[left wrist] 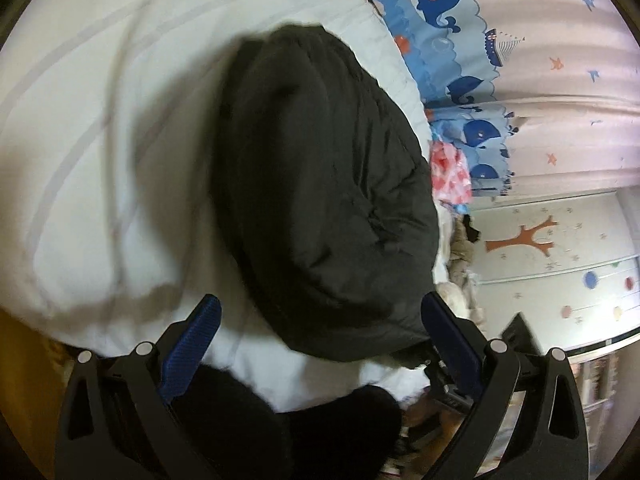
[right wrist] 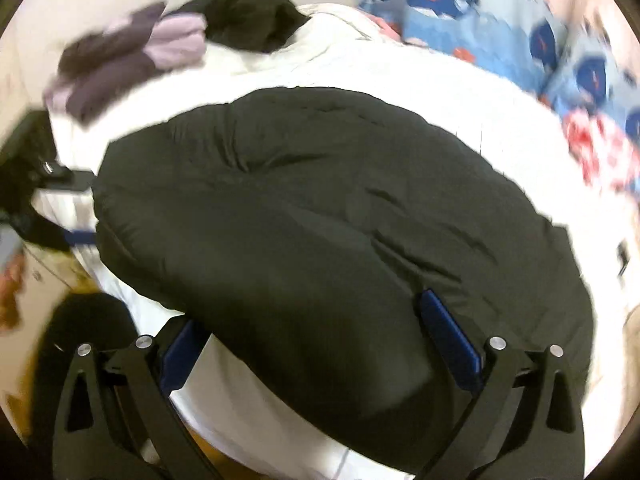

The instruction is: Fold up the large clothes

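A large black padded jacket (left wrist: 320, 184) lies in a thick folded bundle on the white bed (left wrist: 104, 152). My left gripper (left wrist: 320, 316) is open and empty, hovering at the jacket's near edge. In the right wrist view the jacket (right wrist: 312, 216) fills the middle of the white bed (right wrist: 440, 80). My right gripper (right wrist: 308, 320) is open, with its fingers standing either side of the jacket's near edge, and the left finger is partly hidden under the cloth. The left gripper also shows at the left edge of the right wrist view (right wrist: 80, 208).
A purple and lilac garment (right wrist: 132, 52) and a black garment (right wrist: 248, 16) lie at the far side of the bed. A blue whale-print curtain (left wrist: 452, 40) hangs beyond the bed. A red-and-white cloth (left wrist: 450, 176) lies by the bed edge. A decorated wall (left wrist: 560, 256) is to the right.
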The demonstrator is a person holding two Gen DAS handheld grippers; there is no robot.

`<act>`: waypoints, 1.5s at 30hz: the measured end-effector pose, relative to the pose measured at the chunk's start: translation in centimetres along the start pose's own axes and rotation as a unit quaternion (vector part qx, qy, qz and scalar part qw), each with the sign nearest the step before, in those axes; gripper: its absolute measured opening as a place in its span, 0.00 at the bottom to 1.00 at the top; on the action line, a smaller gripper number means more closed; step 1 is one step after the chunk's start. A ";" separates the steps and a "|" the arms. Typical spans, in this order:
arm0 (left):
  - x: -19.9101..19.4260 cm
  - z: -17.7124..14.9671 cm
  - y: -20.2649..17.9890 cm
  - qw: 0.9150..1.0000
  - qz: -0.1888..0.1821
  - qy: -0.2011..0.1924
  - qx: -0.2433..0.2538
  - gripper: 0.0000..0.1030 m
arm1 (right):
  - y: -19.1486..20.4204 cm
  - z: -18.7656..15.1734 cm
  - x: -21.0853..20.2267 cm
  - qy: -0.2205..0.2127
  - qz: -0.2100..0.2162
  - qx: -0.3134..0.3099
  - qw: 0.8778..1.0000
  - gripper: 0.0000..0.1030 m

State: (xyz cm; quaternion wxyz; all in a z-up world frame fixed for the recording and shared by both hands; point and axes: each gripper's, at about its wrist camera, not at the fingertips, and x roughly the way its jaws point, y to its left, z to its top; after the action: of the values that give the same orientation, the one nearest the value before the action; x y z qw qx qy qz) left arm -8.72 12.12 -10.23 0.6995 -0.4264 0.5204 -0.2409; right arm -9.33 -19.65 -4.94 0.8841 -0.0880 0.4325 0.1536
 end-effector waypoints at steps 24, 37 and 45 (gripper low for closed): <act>3.9 1.8 1.5 0.995 0.006 -0.044 -0.092 0.87 | -23.7 -20.4 -3.0 -0.089 0.326 0.536 0.774 0.94; -3.2 -3.5 -5.6 0.989 -0.024 -0.126 0.079 0.19 | -24.3 -17.6 -8.4 -0.182 0.271 0.482 0.813 0.20; -0.6 -2.4 3.4 0.994 -0.034 -0.054 -0.094 0.51 | -25.6 -25.4 -9.5 -0.117 0.183 0.558 0.801 0.36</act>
State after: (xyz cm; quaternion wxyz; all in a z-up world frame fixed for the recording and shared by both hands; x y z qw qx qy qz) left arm -11.51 13.57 -13.02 0.6750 -0.5200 0.4871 -0.1914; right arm -24.66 -52.82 -12.36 0.7792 0.5204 0.3452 0.0537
